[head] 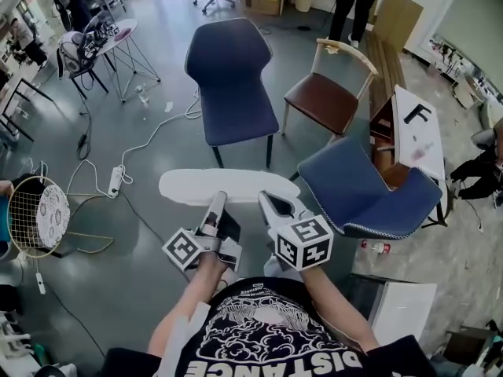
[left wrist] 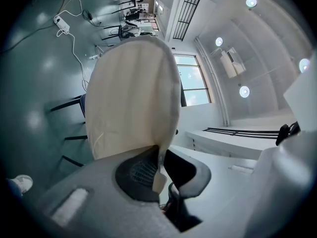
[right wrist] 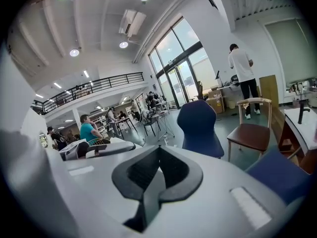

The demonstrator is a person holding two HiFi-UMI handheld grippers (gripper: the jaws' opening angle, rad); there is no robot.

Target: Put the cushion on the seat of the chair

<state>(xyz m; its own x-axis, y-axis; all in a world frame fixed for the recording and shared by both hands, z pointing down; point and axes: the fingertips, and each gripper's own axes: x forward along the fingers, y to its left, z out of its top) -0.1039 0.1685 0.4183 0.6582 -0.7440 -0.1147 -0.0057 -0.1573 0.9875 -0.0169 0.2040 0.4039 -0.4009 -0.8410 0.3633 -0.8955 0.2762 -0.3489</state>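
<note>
Left gripper (left wrist: 160,162) pinching flat cream cushion (left wrist: 132,93)

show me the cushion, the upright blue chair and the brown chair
cushion (head: 196,185), head view, on its white top face
upright blue chair (head: 240,120), head view, on its seat
brown chair (head: 321,102), head view, on its seat

left gripper (left wrist: 159,168): I see jaws pressed on the cream cushion (left wrist: 131,98) edge | cushion: stands up from jaws; fills middle | floor: power strip (left wrist: 62,24) far; shoe (left wrist: 20,183) lower left
</note>
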